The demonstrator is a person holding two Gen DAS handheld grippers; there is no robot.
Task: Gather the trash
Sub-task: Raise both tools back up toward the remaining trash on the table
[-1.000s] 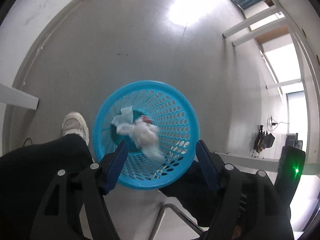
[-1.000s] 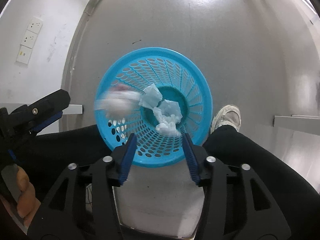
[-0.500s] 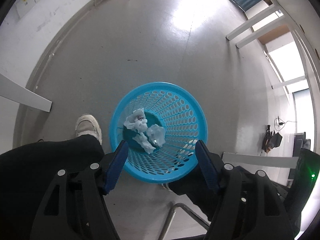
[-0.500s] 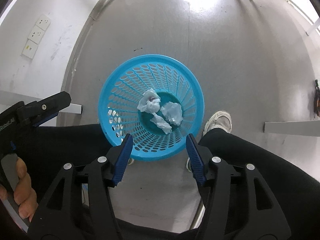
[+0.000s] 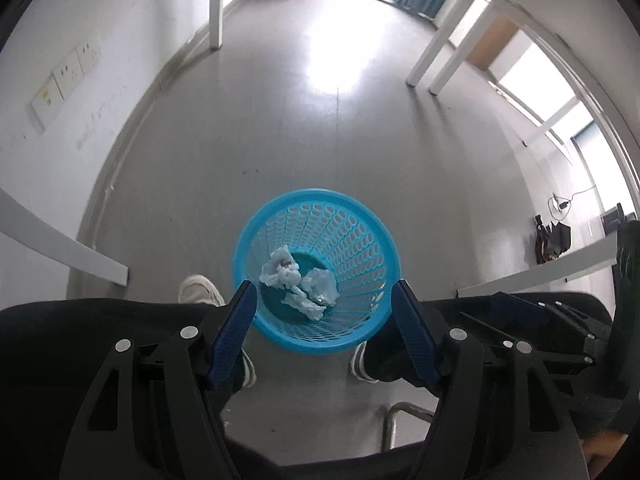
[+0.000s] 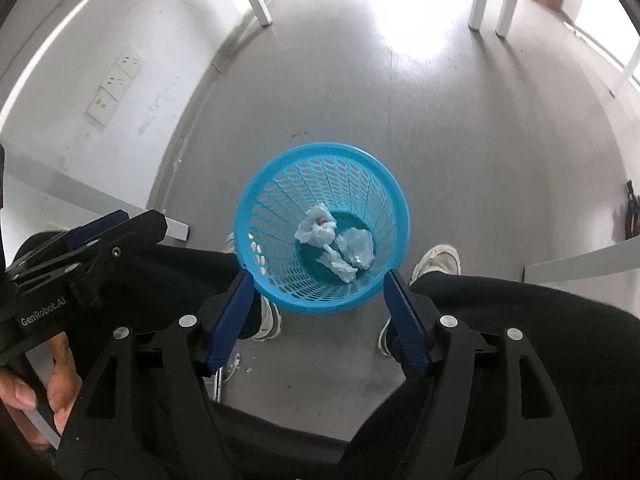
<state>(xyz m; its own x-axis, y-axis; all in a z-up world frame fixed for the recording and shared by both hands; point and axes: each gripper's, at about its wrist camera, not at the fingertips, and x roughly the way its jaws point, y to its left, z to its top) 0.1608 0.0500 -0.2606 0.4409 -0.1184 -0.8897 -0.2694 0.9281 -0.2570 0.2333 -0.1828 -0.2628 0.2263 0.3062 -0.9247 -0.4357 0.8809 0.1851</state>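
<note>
The left gripper (image 5: 322, 306) is hovering above the blue basket (image 5: 362, 216) with its blue fingers (image 5: 232, 332) spread wide and nothing between them; they are touching nothing. The right gripper (image 6: 318, 298) is hanging over the same basket (image 6: 280, 184), its fingers (image 6: 406, 326) also standing wide and empty, having just been opening further.

On the black body of the left gripper, seen at the left edge of the right wrist view, white lettering is reading "GenRobot.AI" (image 6: 43, 312); a hand (image 6: 24, 384) is gripping its handle there.

The trash, three crumpled white tissues (image 5: 298, 280), is lying at the bottom of the basket, which is standing upright on the grey floor (image 5: 320, 120) between the person's feet. One tissue is showing a small reddish mark. White shoes (image 6: 438, 260) and black trouser legs (image 6: 520, 320) are flanking the basket on both sides. White desk legs (image 5: 216, 4) are standing farther off, and wall sockets (image 6: 114, 84) are sitting on the white wall to the left. Nothing is blocking the basket's open top.
</note>
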